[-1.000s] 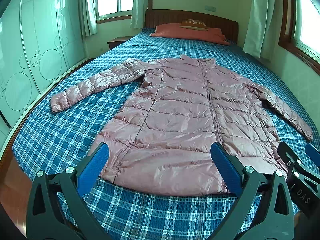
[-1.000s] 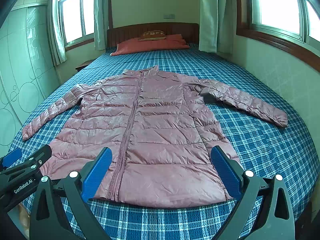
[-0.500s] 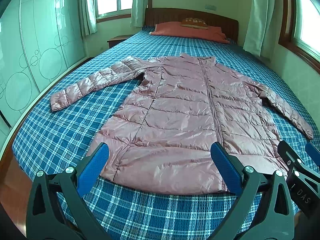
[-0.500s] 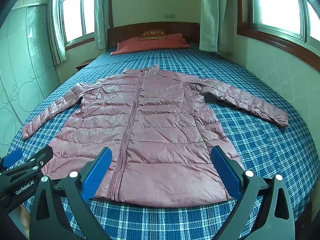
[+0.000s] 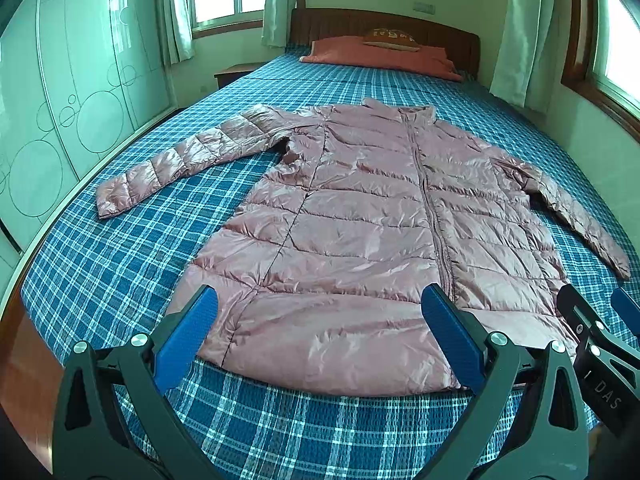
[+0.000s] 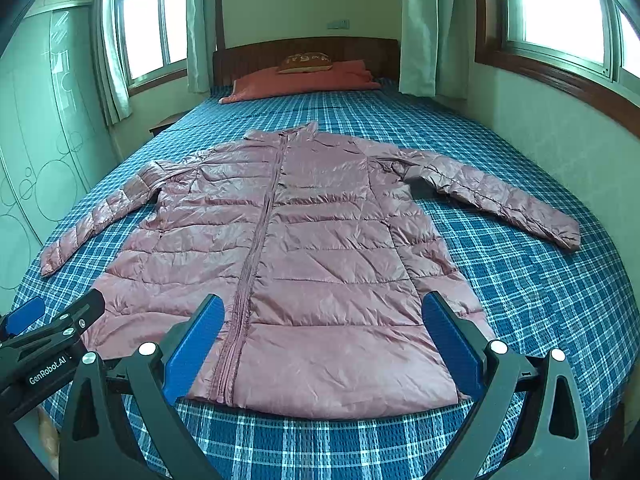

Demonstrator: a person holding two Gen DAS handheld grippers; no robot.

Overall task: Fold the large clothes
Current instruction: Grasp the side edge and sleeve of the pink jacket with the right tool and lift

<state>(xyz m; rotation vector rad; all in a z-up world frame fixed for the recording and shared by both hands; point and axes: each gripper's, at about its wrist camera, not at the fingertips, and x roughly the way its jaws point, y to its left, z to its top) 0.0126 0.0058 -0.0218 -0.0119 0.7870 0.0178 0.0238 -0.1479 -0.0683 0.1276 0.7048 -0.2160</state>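
My left gripper [image 5: 320, 332] hangs above the foot of the bed [image 5: 120, 248], fingers spread wide and holding nothing. My right gripper [image 6: 320, 340] is just beside it, spread wide too and empty. Ahead of both, the pink quilted down jacket [image 5: 360, 232] lies flat on the blue plaid bedspread, front up, zipper [image 6: 256, 252] closed, hem towards me, collar towards the headboard [image 6: 304, 50]. Both sleeves stretch out to the sides, one sleeve [image 5: 184, 160] towards the wardrobe side, the other sleeve [image 6: 500, 196] towards the window wall. An orange pillow [image 6: 304, 80] sits at the head of the bed.
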